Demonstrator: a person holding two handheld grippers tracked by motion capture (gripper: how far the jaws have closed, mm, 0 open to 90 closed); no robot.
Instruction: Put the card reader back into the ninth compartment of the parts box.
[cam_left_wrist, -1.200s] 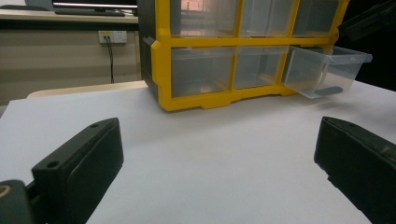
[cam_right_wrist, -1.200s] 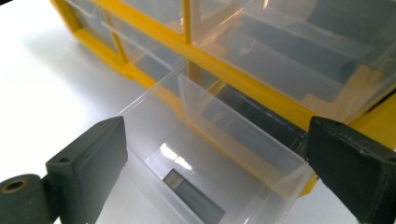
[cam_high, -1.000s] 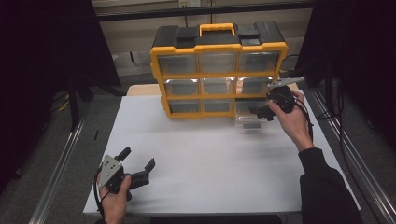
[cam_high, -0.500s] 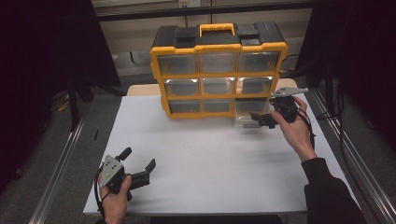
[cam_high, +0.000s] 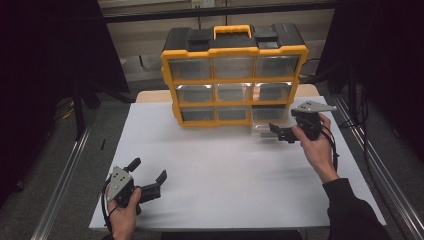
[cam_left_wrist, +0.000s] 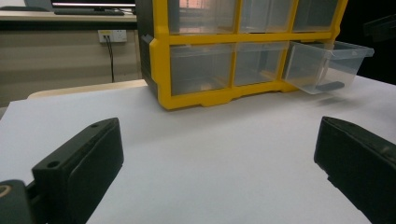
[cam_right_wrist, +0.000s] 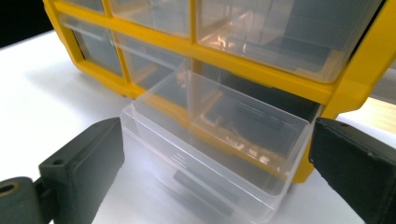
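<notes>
A clear drawer sticks halfway out of the bottom right slot of a yellow organizer on a white table. The right gripper faces it, fingers open. The left gripper rests apart, also open. Pulled further, the drawer could slide free and drop.

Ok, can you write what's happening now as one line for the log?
bottom-right drawer: pulled out | right tongs: open, facing it | left tongs: open, apart on table
</notes>
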